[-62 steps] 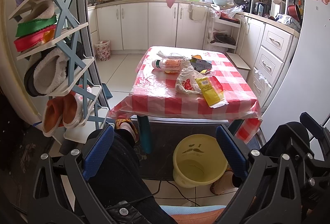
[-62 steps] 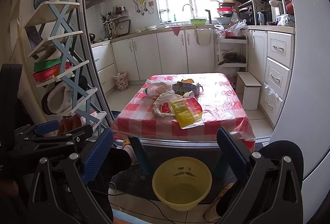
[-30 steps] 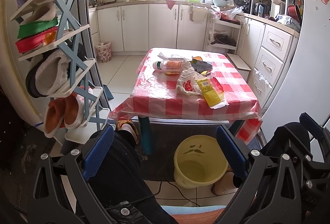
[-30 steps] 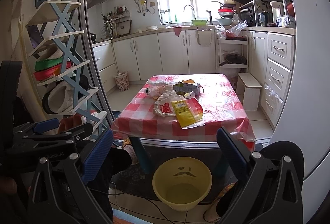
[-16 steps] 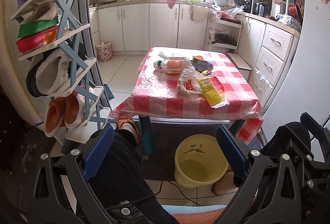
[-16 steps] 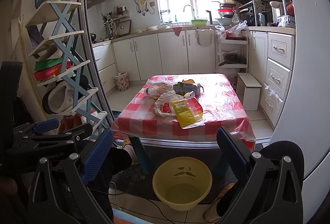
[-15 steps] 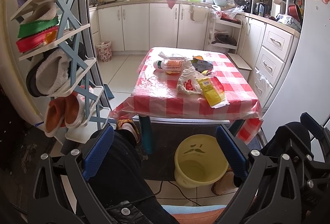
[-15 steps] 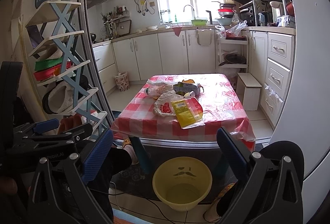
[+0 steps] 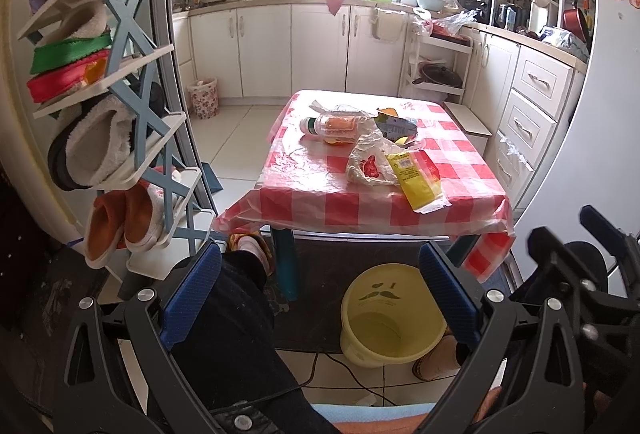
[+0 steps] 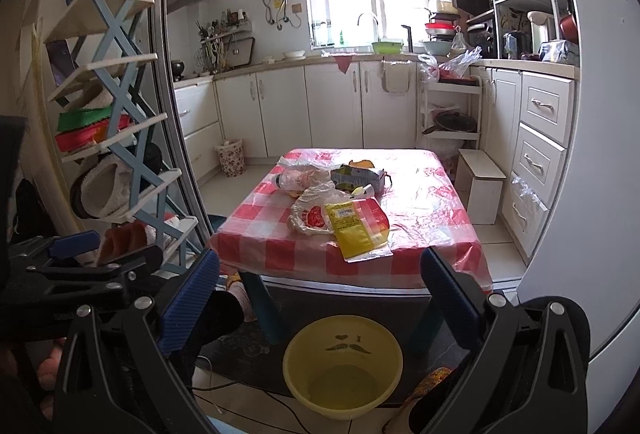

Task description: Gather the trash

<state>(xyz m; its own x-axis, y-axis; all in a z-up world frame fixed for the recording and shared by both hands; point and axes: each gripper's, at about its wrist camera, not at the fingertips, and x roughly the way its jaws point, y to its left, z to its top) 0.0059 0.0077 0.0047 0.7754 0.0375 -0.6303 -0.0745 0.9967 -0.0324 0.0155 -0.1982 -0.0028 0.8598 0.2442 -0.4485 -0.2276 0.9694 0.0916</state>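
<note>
Trash lies on a low table with a red-checked cloth [image 9: 320,190] [image 10: 424,230]: a yellow packet [image 9: 416,180] [image 10: 354,228], a crumpled plastic bag [image 9: 366,164] [image 10: 308,216], a plastic bottle [image 9: 330,124] [image 10: 296,176] and a green carton [image 9: 394,130] [image 10: 356,178]. A yellow bin with a moustache face [image 9: 390,318] [image 10: 344,366] stands on the floor in front of the table. My left gripper [image 9: 320,298] and right gripper [image 10: 316,298] are both open and empty, held well short of the table.
A shoe rack with slippers [image 9: 100,138] [image 10: 108,170] stands at the left. White kitchen cabinets [image 9: 280,50] line the back and right. A small step stool [image 10: 482,190] sits right of the table. My legs and feet [image 9: 240,314] are below the grippers.
Both views have shifted only slightly; nothing on the table has moved and both grippers stay open.
</note>
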